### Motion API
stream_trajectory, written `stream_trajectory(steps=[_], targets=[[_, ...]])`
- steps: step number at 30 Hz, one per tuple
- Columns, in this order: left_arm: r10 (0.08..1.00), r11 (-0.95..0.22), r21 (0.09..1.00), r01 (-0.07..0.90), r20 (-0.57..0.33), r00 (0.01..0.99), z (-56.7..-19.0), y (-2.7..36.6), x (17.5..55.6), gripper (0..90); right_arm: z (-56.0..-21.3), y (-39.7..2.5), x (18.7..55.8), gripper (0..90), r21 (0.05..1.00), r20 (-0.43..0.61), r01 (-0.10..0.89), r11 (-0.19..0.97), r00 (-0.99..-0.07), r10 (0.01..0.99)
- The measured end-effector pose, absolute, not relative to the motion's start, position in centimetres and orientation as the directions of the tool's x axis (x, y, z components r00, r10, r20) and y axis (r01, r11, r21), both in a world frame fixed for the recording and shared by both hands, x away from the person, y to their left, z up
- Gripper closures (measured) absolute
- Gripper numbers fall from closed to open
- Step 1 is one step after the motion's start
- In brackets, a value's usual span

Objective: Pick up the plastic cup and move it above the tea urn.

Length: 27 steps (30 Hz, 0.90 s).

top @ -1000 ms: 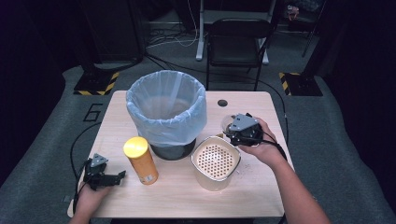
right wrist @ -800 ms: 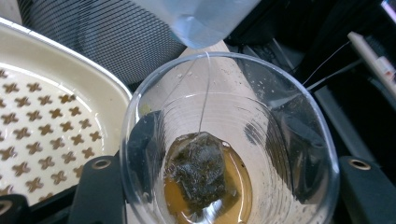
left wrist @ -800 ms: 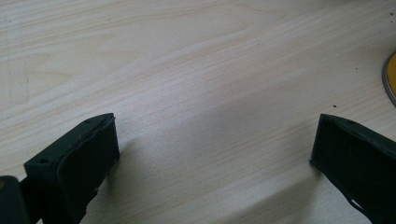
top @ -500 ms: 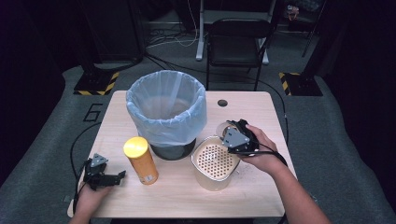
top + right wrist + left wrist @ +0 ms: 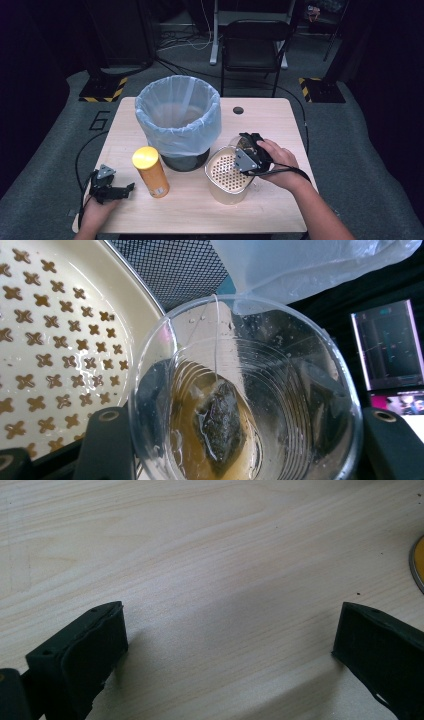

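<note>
Right gripper (image 5: 248, 150): clamps cup (image 5: 240, 405) (teabag inside), now tipped over strainer (image 5: 227, 172) | pouring begun | left gripper (image 5: 112, 190): wide, idle.

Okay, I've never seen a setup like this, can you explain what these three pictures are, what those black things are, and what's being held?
A person sits at a wooden table holding a hand-operated two-jaw gripper in each hand. The high view looks down from above; the other two come from cameras riding on the grippers, looking along their black jaws. The left gripper rests low near the table edge, jaws wide apart over bare wood. The right gripper clasps a clear plastic cup holding a tea bag and some brown liquid, tilted beside a cream perforated strainer basket. Also on the table: a bin lined with a pale bag and a yellow-lidded can.
</note>
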State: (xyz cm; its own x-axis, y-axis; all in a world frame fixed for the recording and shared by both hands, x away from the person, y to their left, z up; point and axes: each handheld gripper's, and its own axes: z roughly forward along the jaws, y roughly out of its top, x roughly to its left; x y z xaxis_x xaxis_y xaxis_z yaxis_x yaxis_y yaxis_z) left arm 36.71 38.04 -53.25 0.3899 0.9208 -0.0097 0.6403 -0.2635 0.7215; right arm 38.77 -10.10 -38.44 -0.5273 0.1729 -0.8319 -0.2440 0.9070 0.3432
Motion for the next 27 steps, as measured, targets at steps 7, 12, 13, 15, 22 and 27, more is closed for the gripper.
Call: stream_trajectory(steps=[7,12,13,15,22,27], targets=[[0.921,-0.263,0.722,0.640,-0.010,0.390,-53.2,38.0,36.7,0.5,-39.5,-9.0,37.6,38.1,0.143,-0.919,-0.295,0.945,-0.394,0.016],[0.921,-0.264,0.721,0.640,-0.009,0.390,-53.2,38.0,36.7,0.5,-40.7,-8.1,36.7,38.0,-0.048,-0.947,-0.307,0.951,-0.289,-0.141],[0.921,-0.263,0.722,0.640,-0.010,0.390,-53.2,38.0,36.7,0.5,-40.9,-7.9,36.6,38.1,-0.084,-0.947,-0.305,0.948,-0.271,-0.171],[0.921,-0.264,0.721,0.640,-0.010,0.390,-53.2,38.0,36.7,0.5,-41.5,-7.6,36.3,38.1,-0.204,-0.943,-0.308,0.929,-0.194,-0.271],[0.921,-0.264,0.722,0.640,-0.010,0.390,-53.2,38.0,36.7,0.6,-42.5,-7.1,35.2,37.8,-0.566,-0.810,-0.287,0.773,0.018,-0.586],[0.921,-0.263,0.722,0.640,-0.010,0.390,-53.2,38.0,36.7,0.5,-42.1,-7.1,34.9,37.6,-0.488,-0.862,-0.309,0.816,0.025,-0.506]])
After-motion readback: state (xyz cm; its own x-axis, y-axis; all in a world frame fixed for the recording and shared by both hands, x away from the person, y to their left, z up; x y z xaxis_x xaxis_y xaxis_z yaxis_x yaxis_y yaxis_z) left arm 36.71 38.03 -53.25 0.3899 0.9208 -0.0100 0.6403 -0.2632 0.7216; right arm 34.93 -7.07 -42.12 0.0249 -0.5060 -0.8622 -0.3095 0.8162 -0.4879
